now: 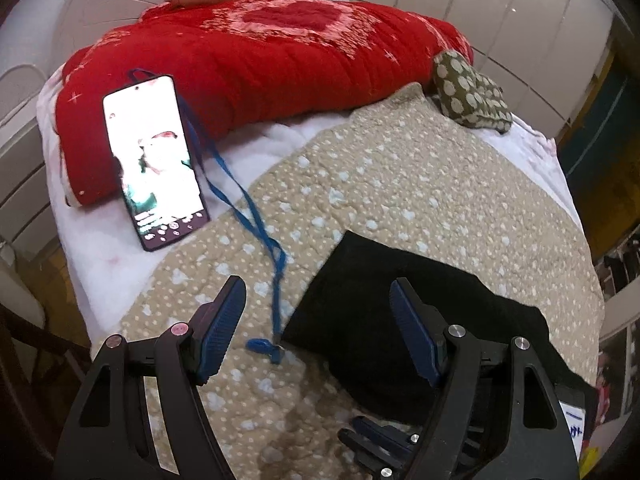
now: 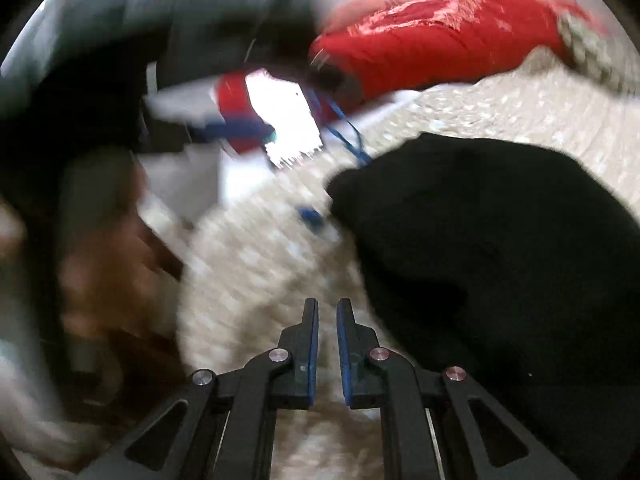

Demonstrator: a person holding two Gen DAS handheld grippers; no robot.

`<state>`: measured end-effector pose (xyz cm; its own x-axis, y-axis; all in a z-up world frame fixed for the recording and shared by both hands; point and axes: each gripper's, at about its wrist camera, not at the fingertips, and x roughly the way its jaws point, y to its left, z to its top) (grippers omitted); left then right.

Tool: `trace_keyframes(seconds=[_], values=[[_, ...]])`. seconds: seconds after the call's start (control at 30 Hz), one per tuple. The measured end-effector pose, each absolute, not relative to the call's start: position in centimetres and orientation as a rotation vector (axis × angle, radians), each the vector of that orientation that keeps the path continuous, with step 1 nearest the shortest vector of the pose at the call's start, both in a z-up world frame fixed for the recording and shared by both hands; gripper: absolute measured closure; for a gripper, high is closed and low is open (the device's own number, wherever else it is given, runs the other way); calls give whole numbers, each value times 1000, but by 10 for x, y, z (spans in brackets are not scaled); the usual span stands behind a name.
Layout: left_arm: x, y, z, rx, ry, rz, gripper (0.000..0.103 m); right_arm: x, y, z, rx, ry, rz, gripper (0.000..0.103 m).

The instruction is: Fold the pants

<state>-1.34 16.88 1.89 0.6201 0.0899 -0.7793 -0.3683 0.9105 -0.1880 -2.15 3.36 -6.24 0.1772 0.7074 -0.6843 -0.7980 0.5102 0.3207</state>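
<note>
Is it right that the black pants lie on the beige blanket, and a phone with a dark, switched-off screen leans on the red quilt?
Not quite. The phone screen is lit and bright, as the left wrist view shows. The rest holds: the black pants lie on the beige blanket, and the phone leans on the red quilt.
</note>
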Motion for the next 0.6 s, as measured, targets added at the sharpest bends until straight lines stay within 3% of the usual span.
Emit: trace_keyframes(seconds=[0.2,0.27,0.3,0.43,0.6], values=[[-9,148,18,-316,860,229,28,-5,-62,-27,57,821,894,86],[-4,140,15,-312,866,208,28,10,-92,-17,87,781,779,65],[-2,134,12,-304,872,201,28,19,-107,-14,94,762,697,62],[9,121,-7,-277,925,198,28,64,-147,-20,90,770,412,62],[15,110,-30,-217,981,207,28,124,-160,-56,247,959,421,63]])
